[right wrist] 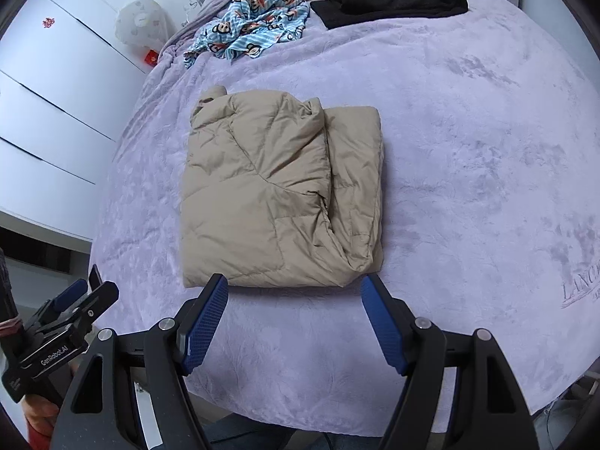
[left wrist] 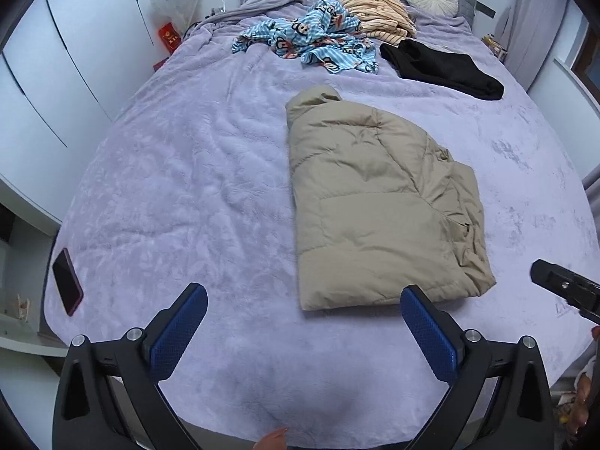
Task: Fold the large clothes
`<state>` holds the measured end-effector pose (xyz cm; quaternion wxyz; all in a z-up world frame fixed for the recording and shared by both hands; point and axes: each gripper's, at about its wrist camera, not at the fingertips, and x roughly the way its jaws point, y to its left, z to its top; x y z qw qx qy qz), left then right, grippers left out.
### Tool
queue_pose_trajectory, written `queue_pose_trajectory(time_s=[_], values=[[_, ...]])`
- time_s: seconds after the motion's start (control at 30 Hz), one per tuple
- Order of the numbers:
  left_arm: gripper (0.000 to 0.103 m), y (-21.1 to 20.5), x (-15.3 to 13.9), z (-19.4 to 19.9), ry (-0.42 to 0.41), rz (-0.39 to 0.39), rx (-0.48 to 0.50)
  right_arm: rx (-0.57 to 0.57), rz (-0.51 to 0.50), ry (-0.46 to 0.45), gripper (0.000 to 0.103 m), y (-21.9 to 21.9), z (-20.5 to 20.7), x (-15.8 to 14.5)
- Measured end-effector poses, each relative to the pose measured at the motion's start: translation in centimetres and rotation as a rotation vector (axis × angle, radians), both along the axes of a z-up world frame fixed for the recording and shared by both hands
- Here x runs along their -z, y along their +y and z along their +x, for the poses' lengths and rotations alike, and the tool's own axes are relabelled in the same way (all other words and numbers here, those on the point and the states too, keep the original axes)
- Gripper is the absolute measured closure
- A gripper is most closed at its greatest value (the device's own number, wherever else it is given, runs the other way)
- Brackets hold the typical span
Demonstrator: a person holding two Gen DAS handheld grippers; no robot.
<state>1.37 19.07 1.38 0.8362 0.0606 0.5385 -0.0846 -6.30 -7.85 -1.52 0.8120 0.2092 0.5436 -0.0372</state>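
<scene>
While both the left gripper (left wrist: 303, 311) and right gripper (right wrist: 294, 300) hang with jaws spread and empty, we judge the puffy tan jacket (right wrist: 277, 195) may spring open unweighted on the soft bed (right wrist: 468, 150).

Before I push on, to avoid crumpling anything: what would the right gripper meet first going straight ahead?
Probably the near edge of the folded beige jacket, or the purple blanket just before it; depth is unclear. The right gripper is open and empty.

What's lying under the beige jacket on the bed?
The folded jacket rests directly on the purple blanket. Nothing else shows at its edges. Whatever lies beneath it or inside the folds is covered.
</scene>
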Motion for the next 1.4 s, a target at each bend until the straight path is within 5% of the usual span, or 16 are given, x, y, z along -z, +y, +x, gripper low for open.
queue_pose_trajectory(time_s=[0.13, 0.17, 0.53, 1.4], values=[[0.0, 1.3, -1.4, 0.7, -0.061, -0.004, -0.035, 0.012, -0.11, -0.066, 0.011, 1.7, 0.4, -2.2], [0.0, 1.4, -1.5, 0.7, -0.066, -0.013, -0.039, 0.016, -0.136, -0.082, 0.0, 2.0, 0.5, -2.7], [0.0, 0.6, -2.6, -0.3, -0.079, -0.045, -0.053, 0.049, -0.18, -0.126, 0.0, 2.0, 1.0, -5.8], [0.0, 0.3, -3.6, -0.9, -0.093, -0.045, -0.073, 0.039, -0.186, -0.125, 0.0, 2.3, 0.6, -6.0]])
